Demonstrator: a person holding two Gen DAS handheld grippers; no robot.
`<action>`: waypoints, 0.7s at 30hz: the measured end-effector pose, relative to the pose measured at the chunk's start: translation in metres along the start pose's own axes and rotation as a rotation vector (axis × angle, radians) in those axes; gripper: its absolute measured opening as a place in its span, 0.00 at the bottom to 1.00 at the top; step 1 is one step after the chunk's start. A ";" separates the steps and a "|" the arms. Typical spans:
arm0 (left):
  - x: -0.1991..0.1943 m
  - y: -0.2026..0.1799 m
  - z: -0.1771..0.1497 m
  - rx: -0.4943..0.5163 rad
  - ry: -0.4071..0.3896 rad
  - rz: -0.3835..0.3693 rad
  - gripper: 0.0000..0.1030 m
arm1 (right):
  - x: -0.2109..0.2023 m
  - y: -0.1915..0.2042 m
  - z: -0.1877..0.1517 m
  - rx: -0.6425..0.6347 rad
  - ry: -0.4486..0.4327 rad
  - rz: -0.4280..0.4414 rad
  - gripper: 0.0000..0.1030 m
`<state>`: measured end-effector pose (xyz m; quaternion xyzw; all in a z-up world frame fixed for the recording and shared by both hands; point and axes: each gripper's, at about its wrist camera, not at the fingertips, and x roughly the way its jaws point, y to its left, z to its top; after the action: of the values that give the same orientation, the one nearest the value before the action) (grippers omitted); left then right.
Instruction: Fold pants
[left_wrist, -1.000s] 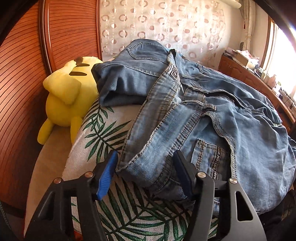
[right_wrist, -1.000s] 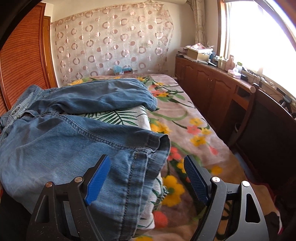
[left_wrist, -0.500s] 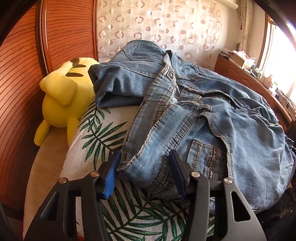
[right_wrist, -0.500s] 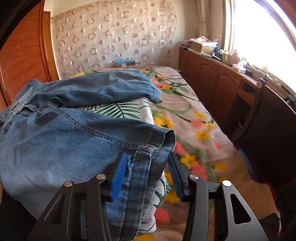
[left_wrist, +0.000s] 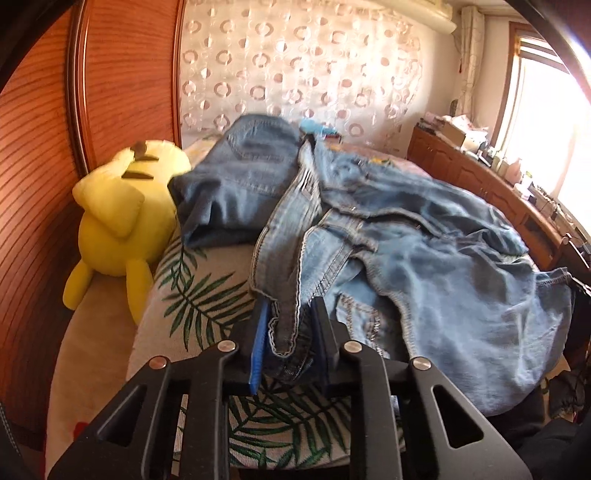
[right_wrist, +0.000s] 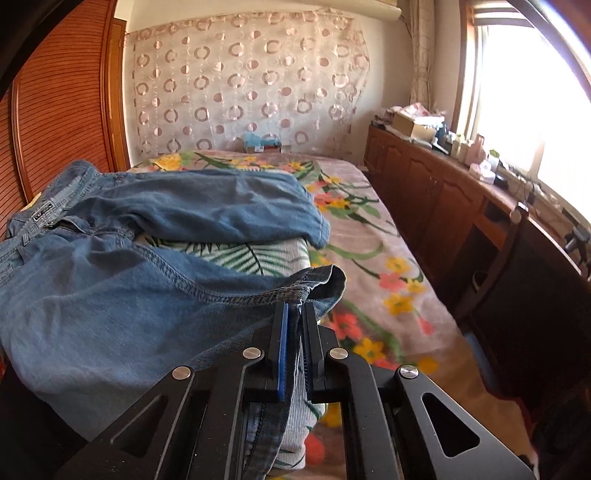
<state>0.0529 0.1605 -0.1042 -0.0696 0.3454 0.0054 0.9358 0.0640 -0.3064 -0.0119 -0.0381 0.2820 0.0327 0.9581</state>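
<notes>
Blue jeans (left_wrist: 424, 266) lie crumpled over a leaf-print pillow (left_wrist: 199, 295) on the bed. My left gripper (left_wrist: 290, 308) is at the near waistband corner. Its jaws are closing and the blue pads pinch the bunched waistband, which hangs lifted off the pillow. In the right wrist view the jeans (right_wrist: 110, 302) spread to the left, one leg lying across the far side. My right gripper (right_wrist: 295, 308) is closing on the hem of the near leg, the denim squeezed tight between its pads and raised off the pillow (right_wrist: 251, 258).
A yellow plush toy (left_wrist: 122, 214) leans against the wooden slatted wall (left_wrist: 37, 184) left of the pillow. The floral bed cover (right_wrist: 369, 258) stretches ahead and right. Wooden cabinets (right_wrist: 424, 192) with clutter run under the window, and a dark chair (right_wrist: 517, 295) stands near the bed's right side.
Both grippers went from wide open around the denim to pinching it. The left one has gathered and lifted the waistband; the right one has nipped and raised the leg hem.
</notes>
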 end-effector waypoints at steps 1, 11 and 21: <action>-0.004 -0.002 0.002 0.005 -0.006 -0.006 0.22 | -0.004 0.001 0.003 -0.002 -0.011 0.001 0.06; -0.023 -0.007 0.010 -0.004 -0.066 -0.042 0.21 | -0.037 0.015 0.043 -0.087 -0.159 -0.002 0.06; -0.014 -0.011 0.002 0.005 -0.043 -0.038 0.21 | 0.050 0.034 0.023 -0.107 -0.044 0.084 0.06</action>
<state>0.0439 0.1504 -0.0919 -0.0738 0.3237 -0.0114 0.9432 0.1152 -0.2681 -0.0214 -0.0768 0.2602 0.0888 0.9584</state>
